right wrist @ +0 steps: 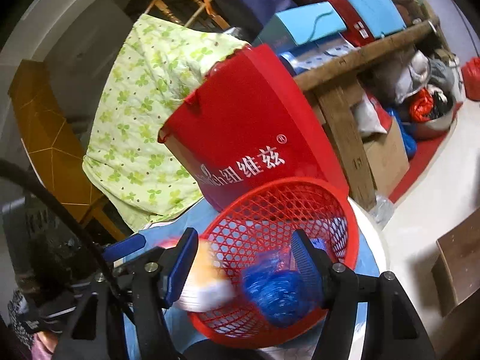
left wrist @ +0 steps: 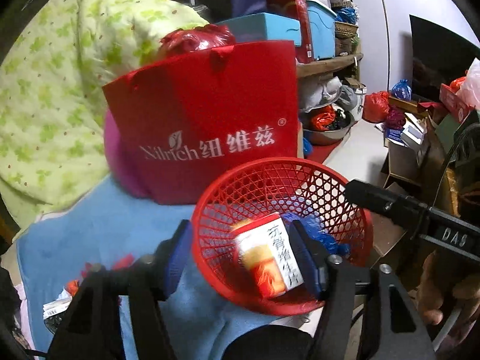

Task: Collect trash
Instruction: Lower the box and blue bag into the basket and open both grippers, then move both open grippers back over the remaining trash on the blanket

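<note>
A red mesh basket [left wrist: 330,180] stands on the blue cloth; it also shows in the right wrist view [right wrist: 300,198]. Inside it lie a white and orange medicine box [left wrist: 267,258] and a crumpled blue plastic bag [left wrist: 321,234]. My left gripper [left wrist: 243,255] is open, its fingers on either side of the basket's near rim, with the box lying between them and touching neither pad. My right gripper [right wrist: 246,261] is open above the basket, with the blurred box [right wrist: 207,282] and the blue bag [right wrist: 276,291] below it. The right gripper's arm [left wrist: 390,201] reaches in from the right.
A red Nilrich gift bag [left wrist: 210,114] stands just behind the basket. A green flowered quilt [left wrist: 60,84] lies at the left. Small scraps [left wrist: 60,300] lie on the blue cloth [left wrist: 105,234]. Boxes and a wooden shelf [right wrist: 360,57] stand behind. The white floor [right wrist: 420,198] is at the right.
</note>
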`<state>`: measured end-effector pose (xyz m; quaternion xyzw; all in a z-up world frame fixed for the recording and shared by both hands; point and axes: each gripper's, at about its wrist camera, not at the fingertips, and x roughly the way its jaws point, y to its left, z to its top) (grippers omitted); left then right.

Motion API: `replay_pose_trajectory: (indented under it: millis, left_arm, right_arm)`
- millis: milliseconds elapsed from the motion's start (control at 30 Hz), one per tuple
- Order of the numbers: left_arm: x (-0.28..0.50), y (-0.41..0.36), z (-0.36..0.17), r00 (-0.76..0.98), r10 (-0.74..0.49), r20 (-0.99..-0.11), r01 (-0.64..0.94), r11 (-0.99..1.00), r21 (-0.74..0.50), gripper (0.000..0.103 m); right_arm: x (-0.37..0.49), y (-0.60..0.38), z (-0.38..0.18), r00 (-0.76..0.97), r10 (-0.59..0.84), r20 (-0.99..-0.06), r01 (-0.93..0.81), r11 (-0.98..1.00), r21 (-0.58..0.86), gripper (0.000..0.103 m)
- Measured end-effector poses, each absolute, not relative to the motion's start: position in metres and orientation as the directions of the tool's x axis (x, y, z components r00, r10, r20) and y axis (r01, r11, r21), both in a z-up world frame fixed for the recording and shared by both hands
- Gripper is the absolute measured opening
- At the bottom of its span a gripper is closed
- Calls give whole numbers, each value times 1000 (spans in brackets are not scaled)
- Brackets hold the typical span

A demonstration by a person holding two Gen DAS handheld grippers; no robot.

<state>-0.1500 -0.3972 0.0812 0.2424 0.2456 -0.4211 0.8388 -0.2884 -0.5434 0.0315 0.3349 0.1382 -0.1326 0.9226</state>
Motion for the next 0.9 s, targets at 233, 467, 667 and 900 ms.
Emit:
replay_pose_trajectory:
  millis: [233,467,667,900]
  left_arm:
    - [-152,-368,90,616,-563,-552,772,569,282,67]
    - [-133,-309,103,714,-484,-507,676,666,317,75]
    - [-117,-267,104,756,-423,-499,612,728,310,75]
    - [-104,-234,99,771,-380,-511,566,778,275,75]
  right_arm:
    - [-282,-515,59,904,-240,-354,385,816,431,68]
    - [-262,-457,95,833,-401,-382,481,866,140,68]
    - [-250,-425,114,825,-412,-387,469,881,64,68]
    - [-240,-401,123,829,-399,-391,443,896,24,68]
